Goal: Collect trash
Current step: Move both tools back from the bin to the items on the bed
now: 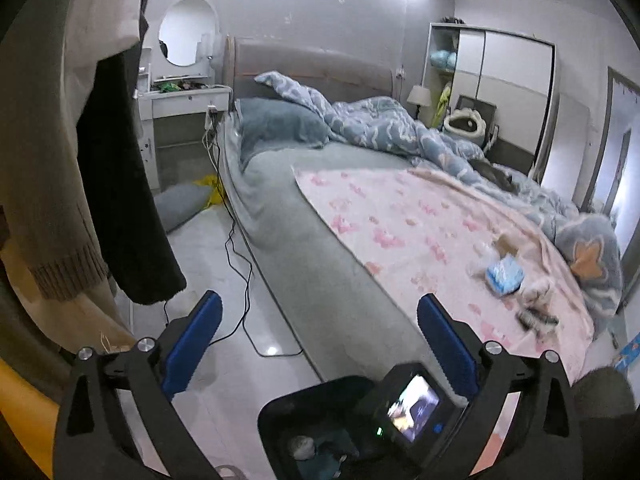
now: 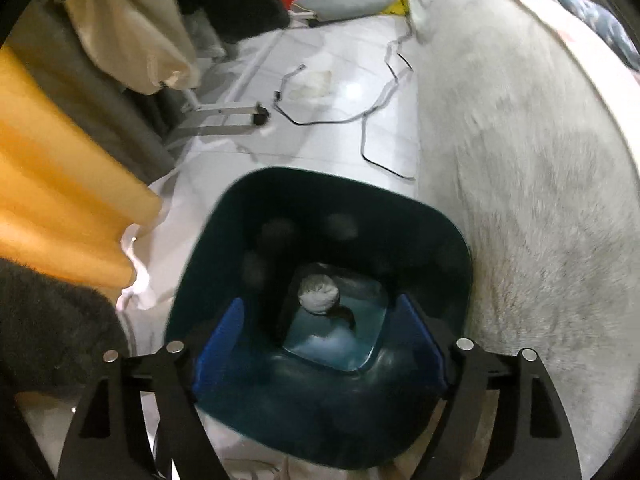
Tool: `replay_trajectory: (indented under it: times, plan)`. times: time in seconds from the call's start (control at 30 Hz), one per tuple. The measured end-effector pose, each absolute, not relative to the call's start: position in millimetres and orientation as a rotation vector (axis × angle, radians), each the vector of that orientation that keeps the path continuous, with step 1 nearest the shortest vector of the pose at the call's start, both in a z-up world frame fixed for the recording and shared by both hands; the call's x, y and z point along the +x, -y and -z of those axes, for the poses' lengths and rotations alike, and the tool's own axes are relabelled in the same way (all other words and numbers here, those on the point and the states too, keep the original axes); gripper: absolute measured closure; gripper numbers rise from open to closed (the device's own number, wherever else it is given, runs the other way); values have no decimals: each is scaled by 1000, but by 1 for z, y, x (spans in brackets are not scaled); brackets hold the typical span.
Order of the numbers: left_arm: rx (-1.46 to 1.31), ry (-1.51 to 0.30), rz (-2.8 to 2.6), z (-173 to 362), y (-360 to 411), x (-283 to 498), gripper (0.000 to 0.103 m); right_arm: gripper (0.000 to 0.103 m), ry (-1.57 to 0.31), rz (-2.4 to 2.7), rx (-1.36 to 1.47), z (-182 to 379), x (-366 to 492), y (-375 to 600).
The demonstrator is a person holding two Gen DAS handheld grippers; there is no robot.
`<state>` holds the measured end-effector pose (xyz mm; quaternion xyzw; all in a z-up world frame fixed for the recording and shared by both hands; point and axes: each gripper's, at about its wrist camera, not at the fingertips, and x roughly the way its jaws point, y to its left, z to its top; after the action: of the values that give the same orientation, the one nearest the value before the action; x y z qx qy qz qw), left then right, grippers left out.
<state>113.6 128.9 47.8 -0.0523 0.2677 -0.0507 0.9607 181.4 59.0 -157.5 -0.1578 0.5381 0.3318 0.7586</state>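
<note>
- Right wrist view: right claw (image 2: pixel 320 344) hanging spread apart, gripping nothing, over dark bin (image 2: pixel 448 240) on the floor; crumpled tissue ball (image 2: pixel 319 294) lying at its bottom.
- Left claw (image 1: pixel 318 332) also spread, empty.
- Judging drop done; next: reaching blue-white packet (image 1: pixel 505 276) and scraps on pink blanket (image 1: pixel 400 220).
- No legible writing.

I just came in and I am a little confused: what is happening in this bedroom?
A person is collecting trash with two handheld tools. The right tool hangs open over a dark blue plastic bin on the floor beside the bed; a crumpled white paper ball lies inside. The left tool is open and empty. Small litter remains on the pink floral blanket.
</note>
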Motion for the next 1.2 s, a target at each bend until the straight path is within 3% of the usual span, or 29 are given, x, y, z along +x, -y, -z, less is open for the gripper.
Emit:
replay_trajectory:
  times: [0.43,1.2]
  plan:
    - [-169,-436,113,-92,-126,104,3,17,-898,-742,-283,68,170,-20]
    - [-144,-501,232,-71,-42,137,3,11,-728,-499,-197,-13,231,150]
